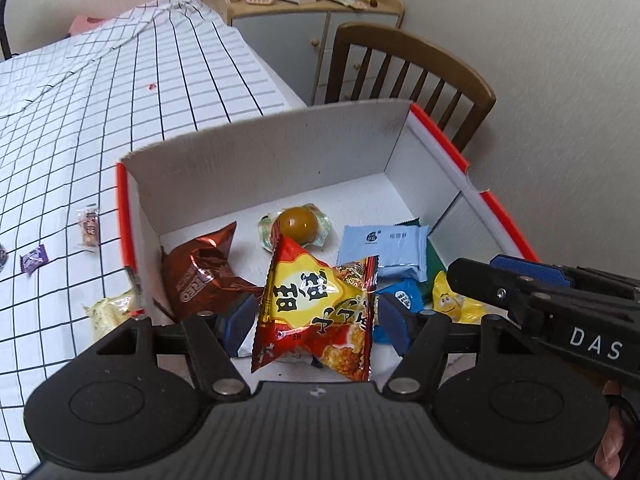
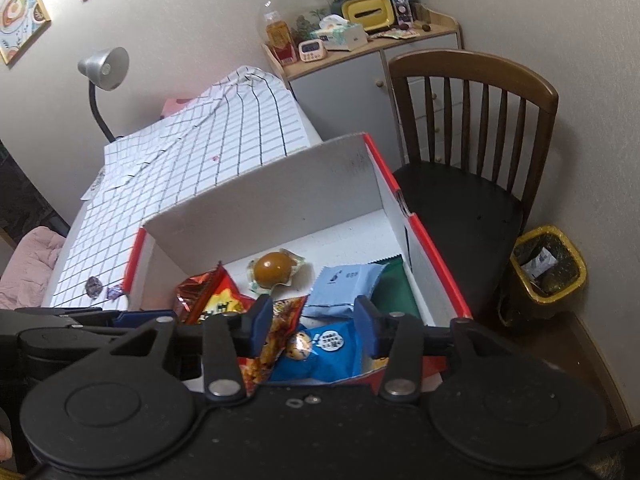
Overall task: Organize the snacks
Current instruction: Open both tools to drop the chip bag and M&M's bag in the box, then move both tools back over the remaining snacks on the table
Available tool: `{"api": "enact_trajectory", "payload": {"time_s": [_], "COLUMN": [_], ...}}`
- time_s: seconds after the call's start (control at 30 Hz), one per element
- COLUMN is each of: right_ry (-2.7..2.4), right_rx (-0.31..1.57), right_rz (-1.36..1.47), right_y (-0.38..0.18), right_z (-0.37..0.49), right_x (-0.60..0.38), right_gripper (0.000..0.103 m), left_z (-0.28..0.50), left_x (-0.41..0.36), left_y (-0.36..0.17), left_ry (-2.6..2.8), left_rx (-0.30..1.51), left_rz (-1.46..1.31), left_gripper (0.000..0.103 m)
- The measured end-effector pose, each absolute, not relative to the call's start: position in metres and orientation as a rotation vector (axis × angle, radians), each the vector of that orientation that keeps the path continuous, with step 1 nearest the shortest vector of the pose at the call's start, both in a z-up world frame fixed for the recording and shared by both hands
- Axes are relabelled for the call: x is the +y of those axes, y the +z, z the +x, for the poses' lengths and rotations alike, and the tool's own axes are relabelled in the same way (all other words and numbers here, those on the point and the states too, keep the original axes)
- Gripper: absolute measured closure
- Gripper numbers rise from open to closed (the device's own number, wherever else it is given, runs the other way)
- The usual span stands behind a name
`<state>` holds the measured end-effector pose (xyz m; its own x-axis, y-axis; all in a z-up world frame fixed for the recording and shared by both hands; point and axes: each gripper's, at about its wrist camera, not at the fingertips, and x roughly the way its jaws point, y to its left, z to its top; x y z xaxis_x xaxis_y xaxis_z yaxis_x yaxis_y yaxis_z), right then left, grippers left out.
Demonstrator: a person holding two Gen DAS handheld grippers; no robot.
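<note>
Left gripper: parted over the box; red-and-yellow snack bag seen between the blue pads, contact not clear.
Right gripper: parted, nothing clamped; blue packet lies below it.
Box: red-edged cardboard on the checked desk; brown bag, wrapped egg, pale blue packet, yellow bag held inside.
Outside box: small sweets left on the desk.

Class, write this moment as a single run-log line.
task: organize snacks | left gripper: open over red-yellow packet | right gripper: open, empty | box: snacks inside | tablecloth: purple candy still out
</note>
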<state>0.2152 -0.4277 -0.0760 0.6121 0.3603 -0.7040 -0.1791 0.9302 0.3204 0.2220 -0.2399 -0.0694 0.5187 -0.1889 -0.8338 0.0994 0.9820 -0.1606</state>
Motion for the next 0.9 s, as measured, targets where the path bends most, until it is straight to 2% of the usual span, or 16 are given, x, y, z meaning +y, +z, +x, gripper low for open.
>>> {"api": "enact_trajectory", "payload": {"time_s": [0.2,0.5,0.67,0.73,0.9], "right_ry": [0.336,0.368,0.389,0.393,0.424], "right_rx": [0.833,0.779,0.750,0.732,0.713], "right_rz": [0.244,0.245,0.241,0.231,0.221], "right_y": [-0.060,-0.038,-0.028,-0.024,-0.017], "right_z": [0.204,0.186,0.173,0.166,0.155], "right_x": [-0.426,-0.404,-0.381,-0.369,-0.337], "right_gripper": [0.046,0.037,0.029,0.020,0.016], "left_z": [0.205,0.183,0.171,0.165,0.155], "left_x": [-0.223,-0.181,-0.151,-0.139,-0.102], "left_y": [-0.048,-0.024,-0.016,-0.012,-0.006], "left_ry": [-0.164,-0.128,-0.103,-0.094,-0.076], "left_rx": [0.961,0.901,0.868,0.855,0.829], "left_rz": [-0.124,-0.164,-0.187,-0.192,-0.228], "left_gripper": [0.036,0.036,0.030,0.030,0.023]}}
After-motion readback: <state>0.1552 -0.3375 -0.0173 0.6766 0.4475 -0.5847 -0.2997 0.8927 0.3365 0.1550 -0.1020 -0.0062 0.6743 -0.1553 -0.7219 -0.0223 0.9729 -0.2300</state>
